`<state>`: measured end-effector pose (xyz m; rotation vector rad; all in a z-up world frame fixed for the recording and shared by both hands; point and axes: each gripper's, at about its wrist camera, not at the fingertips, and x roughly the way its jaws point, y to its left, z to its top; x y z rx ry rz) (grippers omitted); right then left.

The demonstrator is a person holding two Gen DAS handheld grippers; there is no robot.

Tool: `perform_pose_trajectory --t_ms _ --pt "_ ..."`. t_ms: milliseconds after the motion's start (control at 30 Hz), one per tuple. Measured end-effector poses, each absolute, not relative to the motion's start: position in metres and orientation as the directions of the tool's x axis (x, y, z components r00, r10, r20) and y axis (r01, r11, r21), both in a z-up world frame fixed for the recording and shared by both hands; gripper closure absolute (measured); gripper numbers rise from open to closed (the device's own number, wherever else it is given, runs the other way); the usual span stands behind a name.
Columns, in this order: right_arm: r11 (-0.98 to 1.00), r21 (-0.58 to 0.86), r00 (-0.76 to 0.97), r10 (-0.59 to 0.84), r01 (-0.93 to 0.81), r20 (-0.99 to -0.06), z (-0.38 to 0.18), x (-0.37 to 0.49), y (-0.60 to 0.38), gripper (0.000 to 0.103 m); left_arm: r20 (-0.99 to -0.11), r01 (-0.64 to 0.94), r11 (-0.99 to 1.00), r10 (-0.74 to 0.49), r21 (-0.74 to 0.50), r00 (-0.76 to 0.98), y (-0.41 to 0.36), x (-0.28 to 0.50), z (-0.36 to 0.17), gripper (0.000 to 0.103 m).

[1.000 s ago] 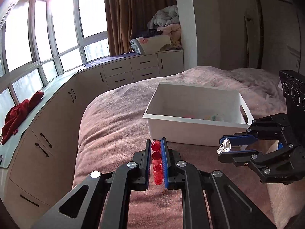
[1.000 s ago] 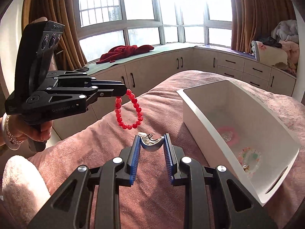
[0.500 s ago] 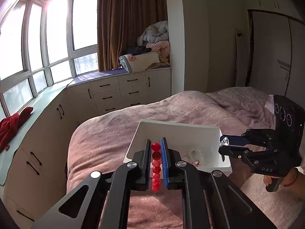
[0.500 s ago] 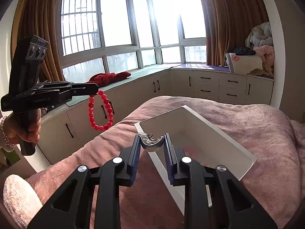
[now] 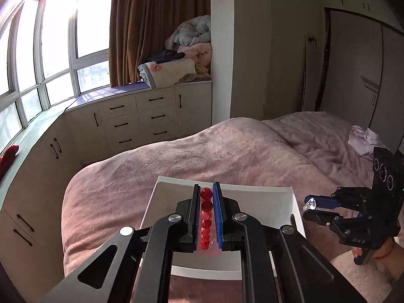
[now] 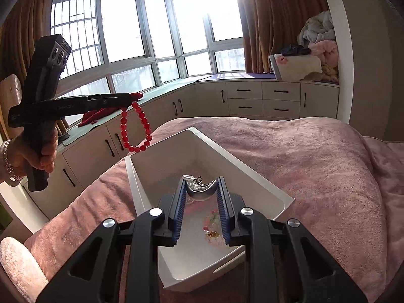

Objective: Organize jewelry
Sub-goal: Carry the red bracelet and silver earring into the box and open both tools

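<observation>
My left gripper (image 5: 206,192) is shut on a red bead bracelet (image 5: 205,221); in the right wrist view the bracelet (image 6: 136,128) hangs as a loop from that gripper (image 6: 135,97) above the far left corner of the white bin (image 6: 161,156). The right gripper (image 6: 201,184) is shut on a silver curved jewelry piece (image 6: 200,192) with a small ring on top, held over the bin's inside. In the left wrist view the right gripper (image 5: 309,208) hovers at the bin's (image 5: 252,192) right edge. Pink and pale jewelry items (image 6: 213,227) lie on the bin floor.
The bin rests on a bed with a pink blanket (image 6: 315,166). Cabinets with drawers (image 5: 141,121) run under the windows, with folded bedding (image 5: 176,68) and a red cloth (image 6: 96,116) on top. A person's hand (image 6: 35,156) with a wrist chain holds the left gripper. A fluffy white cushion (image 6: 17,265) is near.
Both grippers rose and moved forward over the white bin, which now sits beneath them. The bracelet swings higher, above the bin's corner. Both grips are unchanged.
</observation>
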<state>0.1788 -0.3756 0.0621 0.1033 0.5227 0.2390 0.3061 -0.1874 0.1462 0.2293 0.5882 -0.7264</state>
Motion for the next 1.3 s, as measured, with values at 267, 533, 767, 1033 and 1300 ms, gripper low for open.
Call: perform_pose_trajectory --t_ms 267,533,767,1033,1300 --pt "0.97 0.138 0.803 0.245 -0.202 -0.543 0.05 0.209 -0.377 0.078 -0.677 0.68 0.733 -0.503 -0.006 0.537 -0.224 0.354 0.087 0.088" --pt "0.966 0.142 0.769 0.258 -0.216 -0.584 0.038 0.241 -0.367 0.078 -0.716 0.67 0.742 -0.478 -0.019 0.509 -0.233 0.375 0.049 0.088" --pt "0.963 0.125 0.719 0.261 -0.238 -0.644 0.024 0.267 -0.35 0.078 -0.748 0.679 0.734 -0.445 0.01 0.493 -0.239 0.384 0.026 0.088" --pt "0.968 0.077 0.686 0.226 -0.241 -0.692 0.014 0.282 -0.334 0.077 -0.755 0.685 0.729 -0.435 0.025 0.49 -0.238 0.383 0.013 0.086" --pt "0.97 0.092 0.718 0.228 -0.224 -0.657 0.031 0.272 -0.337 0.058 -0.721 0.651 0.757 -0.418 0.061 0.553 -0.223 0.367 0.03 0.054"
